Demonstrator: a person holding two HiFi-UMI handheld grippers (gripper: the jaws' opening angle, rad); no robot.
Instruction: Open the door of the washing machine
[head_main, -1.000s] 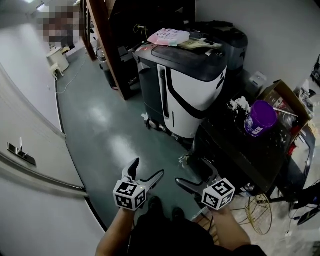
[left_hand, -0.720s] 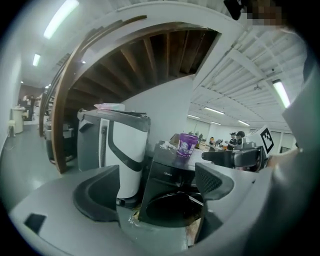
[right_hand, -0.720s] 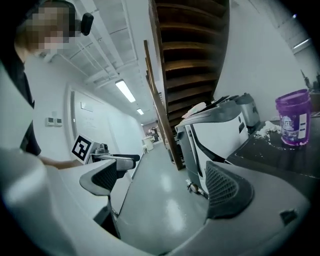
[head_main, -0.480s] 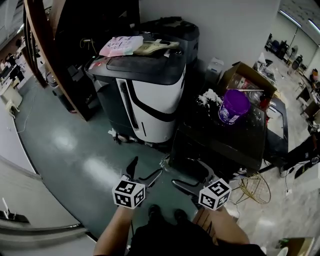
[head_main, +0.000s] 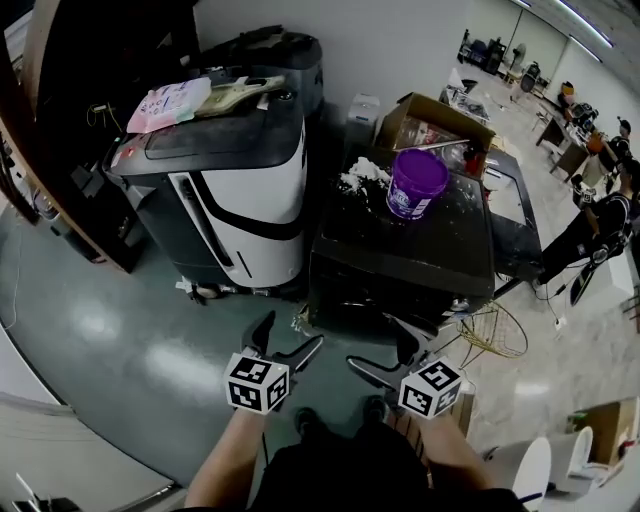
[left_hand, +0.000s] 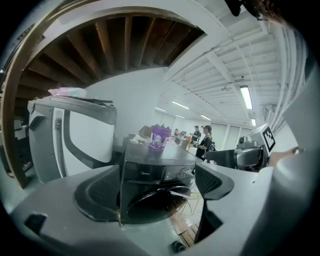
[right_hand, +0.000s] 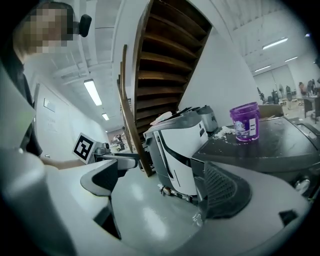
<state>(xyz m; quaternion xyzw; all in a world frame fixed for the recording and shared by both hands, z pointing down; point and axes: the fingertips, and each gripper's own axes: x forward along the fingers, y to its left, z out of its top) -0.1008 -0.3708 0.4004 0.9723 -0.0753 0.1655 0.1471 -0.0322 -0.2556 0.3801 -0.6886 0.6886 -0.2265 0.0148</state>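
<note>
Left gripper: the left gripper (head_main: 291, 336) is low in the head view, jaws wide apart with nothing in them, just air and floor between.
Right gripper: the right gripper (head_main: 379, 352) is right beside it, jaws gaping too and holding nothing.
Floor: a shiny grey-green floor (head_main: 120, 335) lies under both, with glare patches on it. It turns to pale tile (head_main: 600, 340) off to the right.
Washing machine: the washing machine (head_main: 400, 265), a black box, sits just ahead of the grippers and a bit right, neither one touching it.
Door: the door (left_hand: 152, 196) is round and dark, low on the front facing me. Can't really tell if it's latched.
Wire basket: a yellowish wire basket (head_main: 492, 330) sits on the floor at the machine's near right corner.
On top: a purple tub (head_main: 417, 183) stands upright on the dusty lid, with a white crumbly pile (head_main: 360, 178) just left of it.
Behind it: an open cardboard box (head_main: 435, 122).
Left neighbour: a big white-and-grey machine (head_main: 245, 190) with a pink sheet (head_main: 170, 103) lying on top.
Room: white wall (head_main: 390, 40) at the back, wooden stairs (right_hand: 160, 55) far left, people (head_main: 600, 215) standing far right.
</note>
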